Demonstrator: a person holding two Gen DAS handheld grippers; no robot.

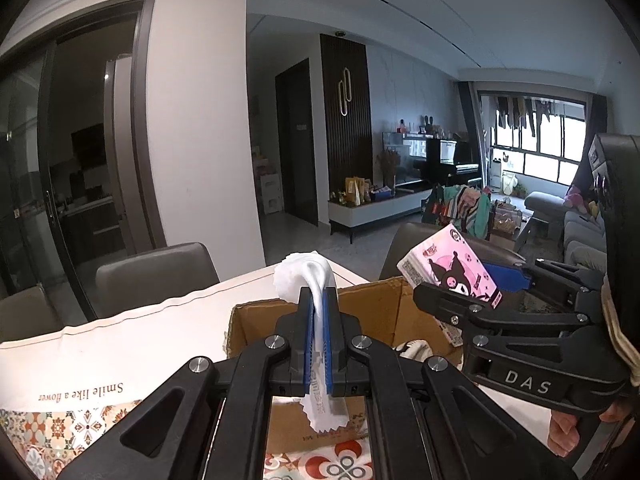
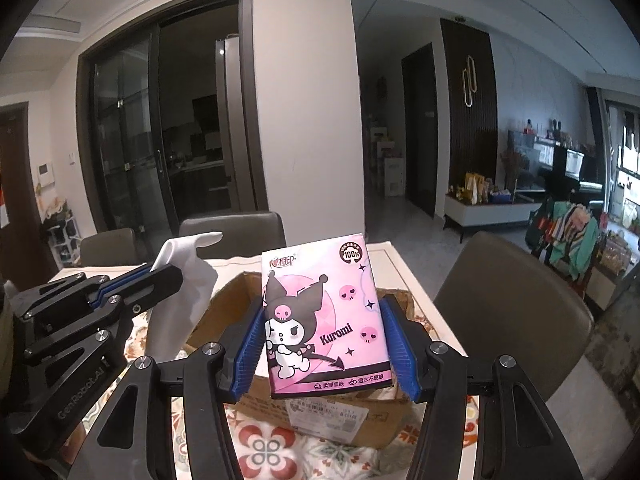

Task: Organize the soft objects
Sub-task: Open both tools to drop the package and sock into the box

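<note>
Above the open cardboard box on the table, the left gripper has its jaws pinched on a white tissue; the right gripper clamps the pink Kuromi tissue pack upright.

Left wrist view: looks forward along own fingers, close above cardboard box on table, facing living room. Right wrist view: same direction, from right side, also close. Both share box, table, each other's hand-held gripper.
</note>
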